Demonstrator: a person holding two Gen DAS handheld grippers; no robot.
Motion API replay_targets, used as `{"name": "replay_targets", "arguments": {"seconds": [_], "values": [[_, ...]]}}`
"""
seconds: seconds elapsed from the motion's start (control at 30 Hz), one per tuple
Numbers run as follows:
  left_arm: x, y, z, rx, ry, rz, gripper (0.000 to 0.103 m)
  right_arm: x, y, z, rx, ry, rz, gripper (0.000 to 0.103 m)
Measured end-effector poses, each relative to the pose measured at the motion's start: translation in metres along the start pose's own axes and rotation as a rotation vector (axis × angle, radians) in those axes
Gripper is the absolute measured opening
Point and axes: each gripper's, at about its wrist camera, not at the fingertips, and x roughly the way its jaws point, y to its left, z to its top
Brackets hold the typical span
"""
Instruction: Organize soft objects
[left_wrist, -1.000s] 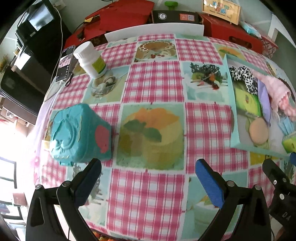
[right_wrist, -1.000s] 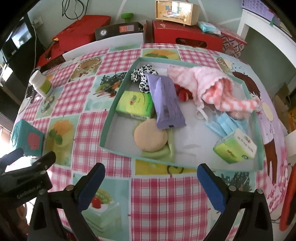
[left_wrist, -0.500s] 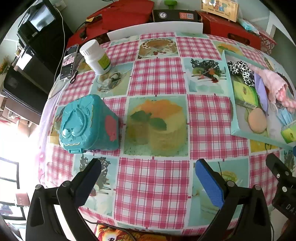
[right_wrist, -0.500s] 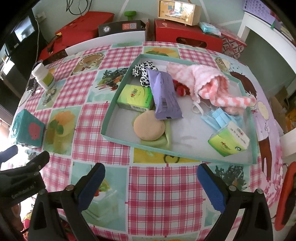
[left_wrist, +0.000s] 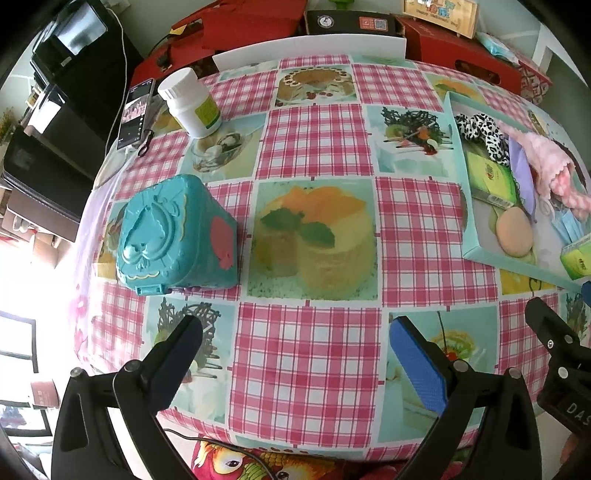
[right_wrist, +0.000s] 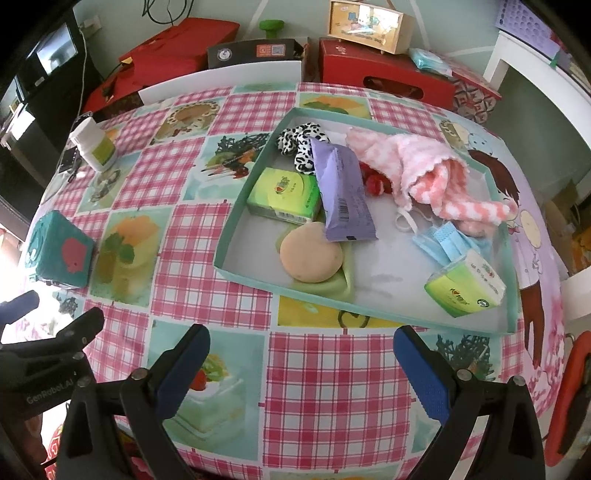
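Observation:
A shallow teal tray (right_wrist: 236, 236) (left_wrist: 466, 206) sits on the right half of the checked table. It holds a pink towel (right_wrist: 424, 166), a purple pouch (right_wrist: 341, 192), two green tissue packs (right_wrist: 284, 194) (right_wrist: 467, 290), a round tan puff (right_wrist: 310, 253), blue face masks (right_wrist: 441, 243) and a spotted scrunchie (right_wrist: 299, 142). My right gripper (right_wrist: 301, 363) is open and empty, just in front of the tray's near edge. My left gripper (left_wrist: 295, 354) is open and empty over the table's front, with the teal box (left_wrist: 173, 232) ahead to its left.
A white pill bottle (left_wrist: 190, 103) and a phone (left_wrist: 135, 112) lie at the far left of the table. Red boxes (right_wrist: 384, 79) and a wooden box (right_wrist: 365, 26) stand beyond the far edge. The table's near edge (left_wrist: 295, 443) is right below both grippers.
Both grippers have drawn back toward the table's near edge and risen a little; more of the table shows. Both stayed open and empty.

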Motion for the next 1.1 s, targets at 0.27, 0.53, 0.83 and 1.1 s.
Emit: {"name": "replay_targets", "arguments": {"seconds": [0.27,0.53,0.83,1.1], "values": [[0.001,0.0,0.0,-0.001,0.011,-0.002,0.101,0.003,-0.001,-0.001,-0.005,0.007,0.0,0.101],[0.002,0.003,0.001,-0.013,0.02,-0.012,0.101,0.007,0.002,-0.001,-0.009,0.016,0.001,0.101],[0.006,0.004,0.002,-0.019,0.041,-0.028,0.101,0.013,0.003,-0.002,-0.013,0.034,-0.003,0.101],[0.01,0.006,0.002,-0.03,0.054,-0.039,0.101,0.017,0.005,-0.002,-0.02,0.044,-0.005,0.101]]}}
